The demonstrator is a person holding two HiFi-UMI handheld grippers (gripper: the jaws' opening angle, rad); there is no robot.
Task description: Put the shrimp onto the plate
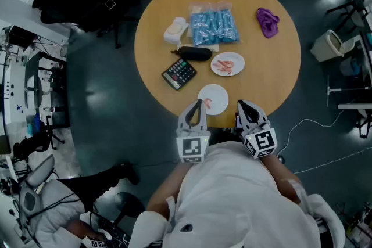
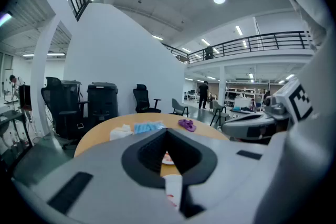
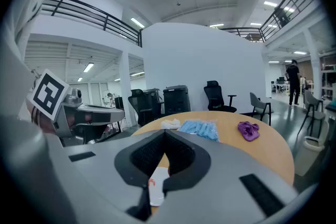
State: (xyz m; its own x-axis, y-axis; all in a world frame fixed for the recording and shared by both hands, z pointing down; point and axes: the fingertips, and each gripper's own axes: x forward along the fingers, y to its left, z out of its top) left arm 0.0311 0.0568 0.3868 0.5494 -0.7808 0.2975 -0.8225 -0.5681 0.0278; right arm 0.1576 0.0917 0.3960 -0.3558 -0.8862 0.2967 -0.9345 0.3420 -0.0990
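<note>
A small white plate (image 1: 216, 96) sits at the near edge of the round wooden table (image 1: 273, 75), with one pink shrimp (image 1: 207, 103) on its left part. A second white plate (image 1: 227, 64) farther in holds several shrimp. My left gripper (image 1: 196, 104) hangs at the near plate's left rim, jaws shut and empty, its tip close beside the shrimp. My right gripper (image 1: 243, 104) is shut and empty just right of that plate. Below the shut jaws, the left gripper view shows the near plate (image 2: 172, 186) and the right gripper view shows the same plate (image 3: 156, 186).
A calculator (image 1: 179, 73), a black case (image 1: 195, 53), blue packets (image 1: 213, 25), a white pack (image 1: 175, 29) and a purple cloth (image 1: 267, 21) lie farther on the table. A bin (image 1: 327, 45) and cables are on the floor to the right.
</note>
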